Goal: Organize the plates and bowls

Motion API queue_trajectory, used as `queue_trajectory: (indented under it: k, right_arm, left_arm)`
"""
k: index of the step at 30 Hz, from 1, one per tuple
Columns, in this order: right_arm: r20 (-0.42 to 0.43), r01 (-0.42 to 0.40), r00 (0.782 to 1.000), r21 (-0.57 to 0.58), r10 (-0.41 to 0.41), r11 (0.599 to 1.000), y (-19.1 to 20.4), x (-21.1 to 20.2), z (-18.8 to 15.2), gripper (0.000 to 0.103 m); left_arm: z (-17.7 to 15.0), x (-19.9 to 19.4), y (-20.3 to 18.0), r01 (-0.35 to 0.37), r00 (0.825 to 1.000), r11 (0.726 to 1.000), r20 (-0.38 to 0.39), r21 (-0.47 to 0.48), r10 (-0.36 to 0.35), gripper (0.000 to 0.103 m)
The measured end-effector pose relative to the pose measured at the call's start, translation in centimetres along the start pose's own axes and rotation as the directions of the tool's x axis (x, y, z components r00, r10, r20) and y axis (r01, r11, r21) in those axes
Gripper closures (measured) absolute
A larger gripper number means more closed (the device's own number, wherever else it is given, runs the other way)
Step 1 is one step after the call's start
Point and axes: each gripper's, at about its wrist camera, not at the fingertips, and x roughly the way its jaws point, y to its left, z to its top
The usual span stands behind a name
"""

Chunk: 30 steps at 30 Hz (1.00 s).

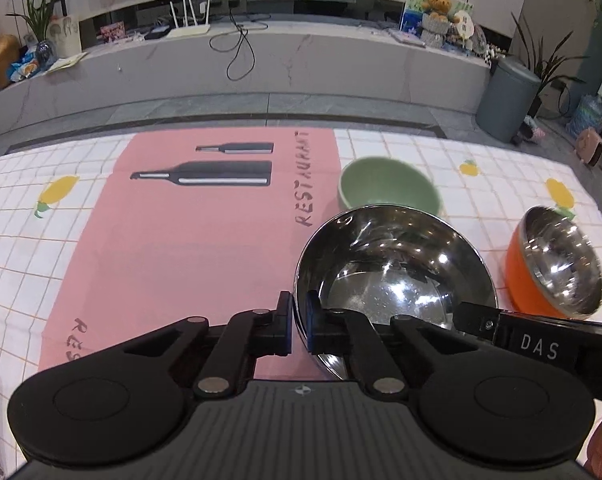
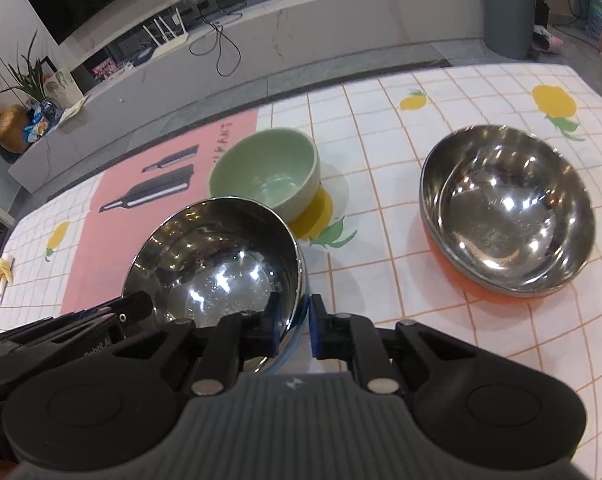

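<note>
Bowls sit on the desk (image 2: 481, 92) with its checked cloth. Both claws pinch one shiny steel bowl (image 1: 389, 276) by its thin rim, one on each side. The left claw (image 1: 299, 326) has one finger inside the rim and one outside, pressed tight on the metal. The right claw (image 2: 297, 328) grips the other side the same way. I cannot tell if the bowl rests on the cloth or hangs just above it.

A green bowl (image 2: 267, 174) stands just behind it. An orange bowl (image 2: 509, 200) with a steel inside sits off to the right, apart from the others.

I think the steel bowl is light and stiff, but smooth and slippery. The rim is the best place to hold. The green bowl looks like it could chip, so go softly near it.
</note>
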Motion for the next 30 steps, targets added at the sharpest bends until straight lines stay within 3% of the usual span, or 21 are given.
queue_trajectory:
  k: [7,17,30]
  right_arm:
    - [0.04,-0.044,0.998,0.02,0.043,0.999,-1.5,-4.6,-1.2,0.092]
    - [0.086,-0.065,0.994,0.053,0.061,0.996,-5.8,-11.5,-5.6,0.093]
    - [0.038,0.001,0.999,0.136,-0.006,0.991,-12.8,-13.7,-11.1,0.093]
  left_arm:
    - [-1.0,-4.4,-1.6,0.007,0.999,1.0,0.039,-0.009,-0.007,0.096]
    - [-4.8,-9.4,-5.5,0.065,0.995,0.998,0.07,-0.003,-0.065,0.096]
    - [-10.1,-8.1,-9.8,0.177,0.982,0.984,-0.062,0.013,-0.176,0.094]
